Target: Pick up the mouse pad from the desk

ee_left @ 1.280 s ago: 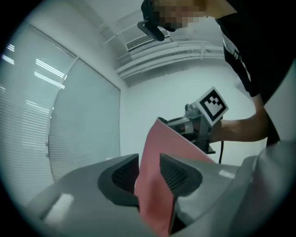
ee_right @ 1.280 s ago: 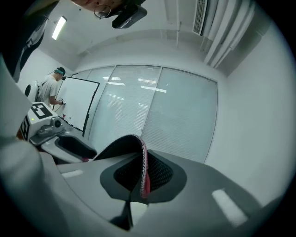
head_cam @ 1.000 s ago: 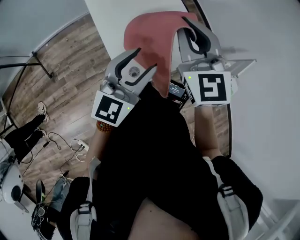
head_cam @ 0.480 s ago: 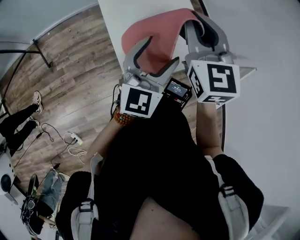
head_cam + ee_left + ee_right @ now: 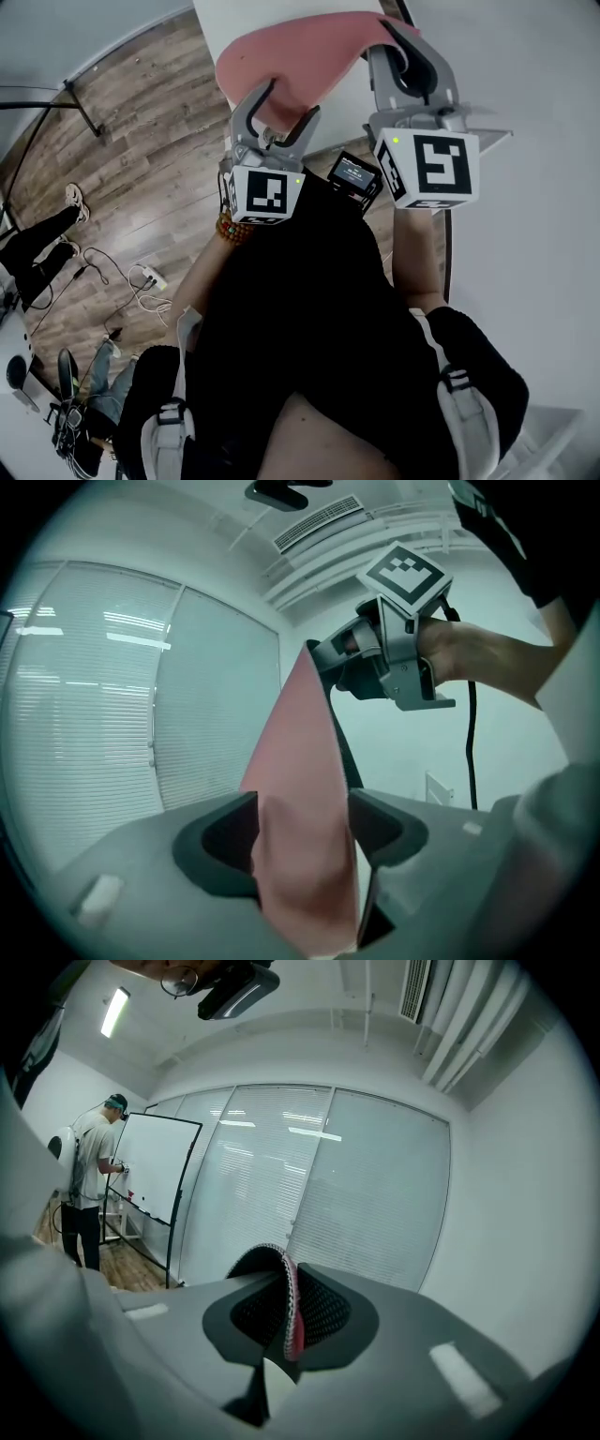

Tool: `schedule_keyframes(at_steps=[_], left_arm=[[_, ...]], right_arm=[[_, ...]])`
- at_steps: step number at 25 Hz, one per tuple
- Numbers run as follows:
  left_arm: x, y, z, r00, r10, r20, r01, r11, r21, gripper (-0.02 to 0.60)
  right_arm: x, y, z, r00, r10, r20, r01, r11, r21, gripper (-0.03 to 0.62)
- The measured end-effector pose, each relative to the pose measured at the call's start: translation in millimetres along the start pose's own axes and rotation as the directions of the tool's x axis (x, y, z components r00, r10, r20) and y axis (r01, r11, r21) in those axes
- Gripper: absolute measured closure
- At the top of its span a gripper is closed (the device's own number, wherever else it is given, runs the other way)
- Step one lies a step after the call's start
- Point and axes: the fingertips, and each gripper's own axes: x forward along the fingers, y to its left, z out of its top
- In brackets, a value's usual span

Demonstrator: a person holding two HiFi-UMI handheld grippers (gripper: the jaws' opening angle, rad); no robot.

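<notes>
The pink mouse pad (image 5: 291, 47) hangs in the air above the white desk (image 5: 217, 17), bent into a curve. My right gripper (image 5: 401, 39) is shut on its right edge; in the right gripper view the pad's thin pink edge (image 5: 293, 1321) and black mesh underside sit pinched between the jaws of the right gripper (image 5: 289, 1309). My left gripper (image 5: 279, 103) is open, its fingers spread on either side of the pad's lower left part. In the left gripper view the pad (image 5: 300, 761) rises between the jaws of the left gripper (image 5: 302, 838) up to the right gripper (image 5: 323, 656).
A small black device with a screen (image 5: 354, 178) sits just below the pad, at the person's chest. Wooden floor (image 5: 141, 141) with cables (image 5: 141, 281) lies to the left. A white wall (image 5: 534, 112) stands on the right. A person (image 5: 89, 1185) writes at a whiteboard (image 5: 155, 1171).
The pad has swung left and flattened out. My left gripper moved right, then up, so its open fingers straddle the pad. The right gripper rose a little, still holding the pad.
</notes>
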Motion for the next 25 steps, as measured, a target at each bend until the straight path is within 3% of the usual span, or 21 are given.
schedule_keyframes(at_steps=[2,4,7,8,11,12,19,25], left_arm=[[-3.4,6.3,4.1,1.0,0.014,0.019,-0.014,0.999,0.036,0.347],[-8.2,13.8,14.5,0.997,0.036,0.063,-0.041,0.996,0.085,0.488],[-15.7,34.9,34.0,0.985,0.091,0.148,-0.108,0.987,0.115,0.568],[-19.1,44.6,40.1,0.978,0.118,0.173,-0.136,0.986,0.094,0.573],[-27.5,74.6,49.7,0.958,0.209,0.195,-0.201,0.978,-0.059,0.577],[-27.6,82.2,52.5,0.956,0.218,0.196,-0.208,0.975,-0.073,0.577],[-16.9,104.3,77.7,0.947,0.216,0.239,-0.191,0.974,-0.125,0.577],[-14.7,102.8,86.1,0.949,0.209,0.236,-0.184,0.975,-0.123,0.577]], right_arm=[[-3.4,-0.6,1.9,1.0,0.0,0.012,0.0,1.0,-0.006,0.553],[-7.0,-3.7,5.2,0.999,-0.007,0.031,0.008,1.0,-0.011,0.553],[-11.9,-11.1,10.5,0.998,-0.03,0.052,0.031,0.999,-0.021,0.553],[-13.3,-13.9,10.2,0.998,-0.037,0.053,0.038,0.999,-0.018,0.553],[-18.7,-21.3,-2.4,0.998,-0.04,0.041,0.04,0.999,0.018,0.553],[-20.5,-22.1,-9.3,0.999,-0.038,0.033,0.037,0.999,0.034,0.553],[-21.1,-24.6,-39.6,0.997,-0.061,-0.037,0.063,0.996,0.067,0.554],[-24.3,-28.3,-49.3,0.997,-0.071,-0.039,0.074,0.994,0.085,0.554]])
